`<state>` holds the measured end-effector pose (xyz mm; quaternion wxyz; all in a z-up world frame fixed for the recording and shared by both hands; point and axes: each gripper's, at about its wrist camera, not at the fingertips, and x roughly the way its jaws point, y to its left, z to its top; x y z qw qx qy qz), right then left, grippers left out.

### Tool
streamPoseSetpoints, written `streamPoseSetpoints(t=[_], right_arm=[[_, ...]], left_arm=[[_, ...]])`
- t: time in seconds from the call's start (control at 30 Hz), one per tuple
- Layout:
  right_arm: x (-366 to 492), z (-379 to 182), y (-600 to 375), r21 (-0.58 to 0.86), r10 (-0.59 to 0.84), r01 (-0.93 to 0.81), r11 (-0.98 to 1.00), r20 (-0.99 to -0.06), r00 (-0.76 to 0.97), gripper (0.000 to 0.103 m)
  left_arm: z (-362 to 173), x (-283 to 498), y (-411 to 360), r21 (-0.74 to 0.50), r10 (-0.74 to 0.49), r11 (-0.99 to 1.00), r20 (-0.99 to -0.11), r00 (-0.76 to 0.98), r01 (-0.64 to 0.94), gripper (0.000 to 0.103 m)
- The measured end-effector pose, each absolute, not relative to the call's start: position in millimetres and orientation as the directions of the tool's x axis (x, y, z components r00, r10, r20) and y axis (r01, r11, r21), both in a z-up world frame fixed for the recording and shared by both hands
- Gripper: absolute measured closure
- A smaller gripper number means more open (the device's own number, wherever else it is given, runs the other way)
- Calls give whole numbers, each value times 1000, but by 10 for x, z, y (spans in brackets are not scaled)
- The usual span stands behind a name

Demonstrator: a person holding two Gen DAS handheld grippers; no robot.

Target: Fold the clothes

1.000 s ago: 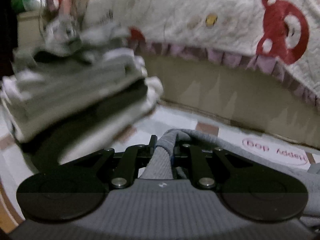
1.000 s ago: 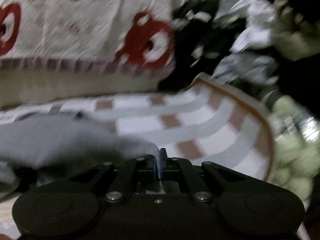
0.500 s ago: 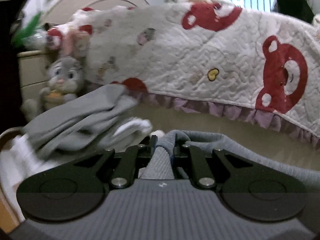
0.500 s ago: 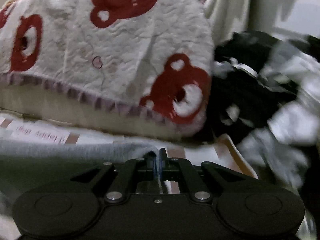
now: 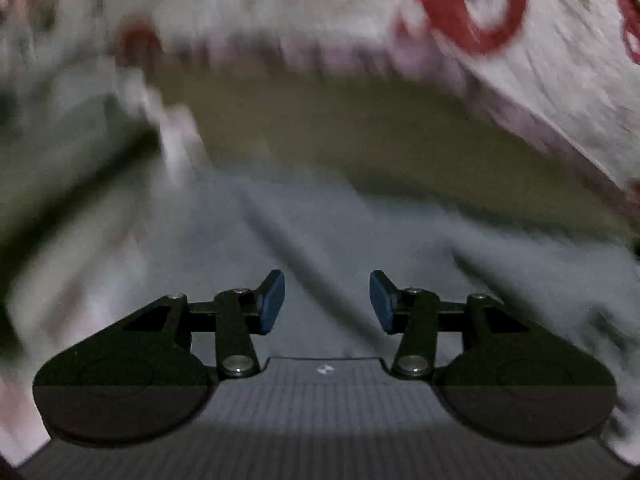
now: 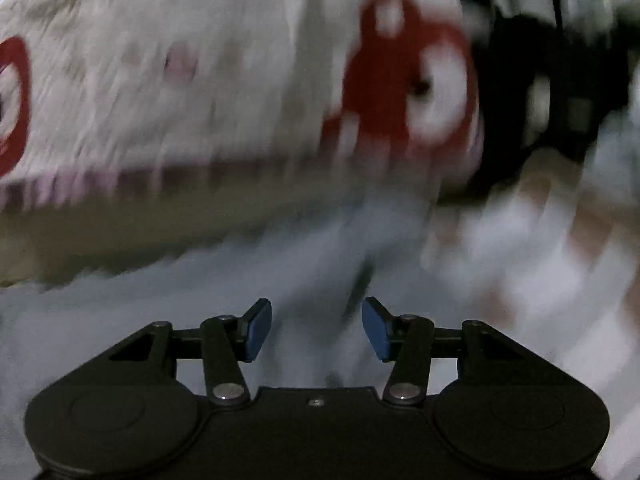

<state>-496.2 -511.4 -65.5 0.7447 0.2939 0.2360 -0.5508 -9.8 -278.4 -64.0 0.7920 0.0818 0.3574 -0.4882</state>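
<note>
A grey garment [image 5: 360,240] lies spread on the mat in front of me, blurred by motion. It also shows in the right wrist view [image 6: 200,300]. My left gripper [image 5: 327,302] is open just above the garment with nothing between its blue pads. My right gripper [image 6: 317,330] is open too, over the garment's right part, and holds nothing.
A white quilt with red bears [image 5: 500,60] hangs over the bed edge behind the garment; it also shows in the right wrist view [image 6: 240,80]. A stack of folded clothes [image 5: 80,168] sits left. A dark clothes pile [image 6: 540,80] lies right, on a checked mat [image 6: 540,272].
Both grippers were shut on the grey garment and held it up. Now both are open and the garment lies on the mat. Both views swing with motion blur.
</note>
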Motion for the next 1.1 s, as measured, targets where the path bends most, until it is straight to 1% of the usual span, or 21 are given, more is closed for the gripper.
streamPoseSetpoints(t=[0.03, 0.07, 0.1, 0.2, 0.37, 0.47, 0.57, 0.67, 0.73, 0.8, 0.83, 0.87, 0.93, 1.0, 1.03, 1.07, 1.1], right_arm=[[-5040, -843, -4965, 246, -641, 946, 213, -696, 325, 47], [-5118, -1036, -4823, 314, -603, 931, 188, -711, 362, 47], [-5193, -1222, -4685, 375, -568, 913, 159, -722, 396, 47], [-5329, -1611, -4377, 472, -508, 879, 68, -742, 438, 47], [-5460, -1794, -4172, 564, -491, 825, 30, -711, 504, 46], [-5445, -1840, -4185, 582, -480, 812, 38, -703, 526, 46], [-5327, -1823, -4282, 608, -474, 791, 67, -678, 561, 45], [-5206, -1889, -4268, 676, -451, 735, 53, -641, 621, 43], [-5124, -1966, -4235, 715, -442, 697, 59, -607, 660, 43], [-5039, -1976, -4200, 712, -473, 699, 65, -595, 650, 41], [-5012, -1984, -4218, 715, -479, 696, 72, -587, 652, 39], [-4986, -1995, -4254, 721, -486, 689, 78, -576, 658, 33], [-4944, -2013, -4362, 730, -497, 675, 106, -549, 672, 26], [-4873, -2023, -4498, 717, -518, 683, 139, -535, 667, 25], [-4838, -2023, -4549, 698, -536, 700, 149, -538, 650, 26], [-4804, -2023, -4601, 679, -554, 717, 159, -540, 634, 37], [-4772, -2022, -4652, 657, -570, 735, 167, -544, 616, 52]], left_arm=[[-763, -163, -2759, -242, -658, 526, -724, 210, 815, 57], [-854, -212, -2705, -271, -614, 549, -773, 161, 791, 58], [-896, -241, -2612, -302, -603, 573, -785, 143, 762, 57], [-941, -275, -2357, -357, -601, 634, -786, 147, 685, 57], [-1051, -77, -2043, -528, -637, 682, -769, 56, 506, 57], [-1233, 18, -1877, -530, -589, 753, -807, 40, 390, 57], [-1318, 111, -1737, -589, -622, 760, -782, 43, 274, 56], [-1271, 191, -1707, -569, -617, 777, -773, 148, 269, 56], [-1291, 220, -1722, -570, -620, 778, -767, 168, 265, 55], [-1338, 217, -1766, -572, -621, 778, -762, 182, 259, 54], [-1329, 198, -1799, -563, -617, 783, -757, 215, 265, 53], [-1324, 168, -1838, -549, -611, 788, -753, 246, 279, 53], [-1319, 85, -1925, -508, -596, 799, -745, 301, 322, 48], [-1315, 17, -2015, -473, -588, 803, -731, 347, 363, 30], [-1316, 17, -2054, -468, -591, 800, -725, 354, 375, 25], [-1316, 28, -2085, -465, -590, 800, -723, 360, 379, 21], [-1316, 40, -2116, -461, -590, 800, -720, 365, 383, 22]])
